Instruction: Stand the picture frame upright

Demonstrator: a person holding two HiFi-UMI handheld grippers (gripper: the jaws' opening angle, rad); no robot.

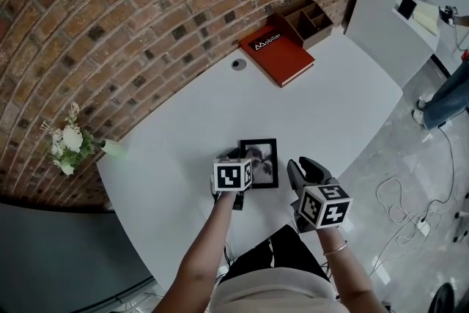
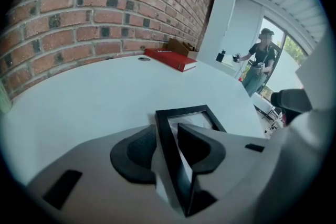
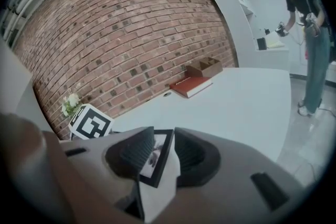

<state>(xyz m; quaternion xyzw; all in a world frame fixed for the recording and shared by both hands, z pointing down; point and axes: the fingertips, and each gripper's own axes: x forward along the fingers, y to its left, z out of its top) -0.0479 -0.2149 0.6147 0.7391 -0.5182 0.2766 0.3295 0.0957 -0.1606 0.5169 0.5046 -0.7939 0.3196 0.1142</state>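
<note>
Picture frame [image 1: 262,161] low on desk [image 1: 330,106], near person's side, not yet upright. Left gripper [image 2: 167,131] jaws pinch its side edge. Right gripper [image 3: 164,136] jaws apart, empty, just beside. Best play: tip up slowly on bottom edge, right steadies other side, release only once stable.

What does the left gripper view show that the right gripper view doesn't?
Only the left gripper view: the left gripper seen up close, its jaws pinching the picture frame by its edge. Only the right gripper view: white flowers by the brick wall, and the right gripper with open, empty jaws. Both: the picture frame, the red book, the white table, the brick wall and a person standing far off.
</note>
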